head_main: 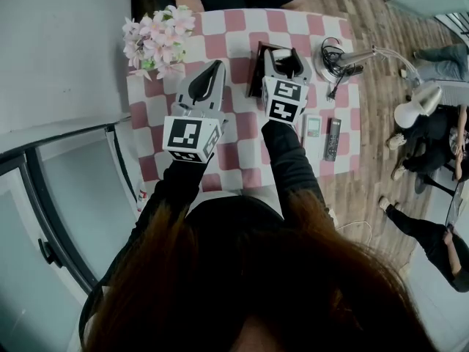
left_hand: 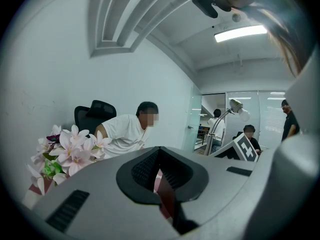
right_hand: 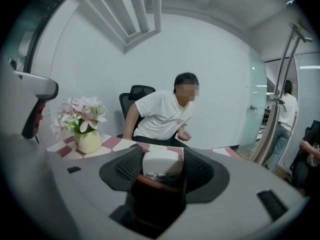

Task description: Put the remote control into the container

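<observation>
In the right gripper view a white remote control (right_hand: 161, 162) stands on end between the dark pads, with my right gripper (right_hand: 161, 170) shut on it. Its lower end sits in the mouth of a dark brown container (right_hand: 152, 200) right under the jaws. From the head view, the right gripper (head_main: 287, 63) hangs over that container (head_main: 257, 70) at the table's far middle. Left of it, my left gripper (head_main: 203, 85) hovers above the cloth, jaws together and holding nothing. Two more remotes lie to the right: a white one (head_main: 313, 127) and a black one (head_main: 332, 138).
A pink and white checkered cloth (head_main: 238, 42) covers the table. A vase of pink flowers (head_main: 156, 41) stands at the far left corner. A desk lamp (head_main: 415, 103) with base and cable (head_main: 333, 56) occupies the far right. A person (right_hand: 167, 111) sits across the table.
</observation>
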Demonstrator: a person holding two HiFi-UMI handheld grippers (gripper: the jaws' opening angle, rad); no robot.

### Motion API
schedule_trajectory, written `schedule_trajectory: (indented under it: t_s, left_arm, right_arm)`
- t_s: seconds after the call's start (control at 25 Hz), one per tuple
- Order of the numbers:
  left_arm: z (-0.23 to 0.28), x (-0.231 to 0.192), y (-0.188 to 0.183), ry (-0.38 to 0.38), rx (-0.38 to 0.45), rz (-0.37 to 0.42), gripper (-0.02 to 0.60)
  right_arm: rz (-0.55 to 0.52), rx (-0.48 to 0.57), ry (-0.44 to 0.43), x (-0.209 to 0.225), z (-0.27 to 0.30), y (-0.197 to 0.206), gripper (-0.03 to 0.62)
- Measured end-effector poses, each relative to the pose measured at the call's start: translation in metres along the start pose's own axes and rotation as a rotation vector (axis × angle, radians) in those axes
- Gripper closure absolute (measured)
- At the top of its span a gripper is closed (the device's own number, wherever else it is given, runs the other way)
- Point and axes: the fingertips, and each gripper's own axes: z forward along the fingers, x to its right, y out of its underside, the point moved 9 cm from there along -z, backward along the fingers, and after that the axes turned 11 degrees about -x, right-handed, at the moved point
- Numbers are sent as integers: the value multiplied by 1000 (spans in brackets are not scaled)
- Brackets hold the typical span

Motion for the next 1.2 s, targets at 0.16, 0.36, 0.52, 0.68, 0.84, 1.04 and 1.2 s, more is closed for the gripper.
schedule_trajectory:
  t_s: [0.16,0.36,0.52,0.68,0.84,1.04,1.2]
  left_arm:
    - [0,1,-1,3,4,2,583]
    - [-1,4,-4,9,10,7,583]
    - [-2,6,-7,14,19,13,583]
    - [-4,7,-10,14,27,20,583]
    - [-8,8,-14,13,40,29,583]
    - [-16,12,-18,11,53,45,583]
    - [-23,16,-21,11,62,61,583]
  right_arm:
    - [14,35,-15,4,-5,-7,341]
    - [19,136,-16,13,-18,-19,415]
    - [32,256,-6,19,-36,-28,532]
    - [27,357,-5,24,-55,-35,566]
    - [45,420,-24,27,-76,-39,571]
    - [55,442,-34,25,-102,-38,572]
    - [82,454,-46,24,-123,-34,572]
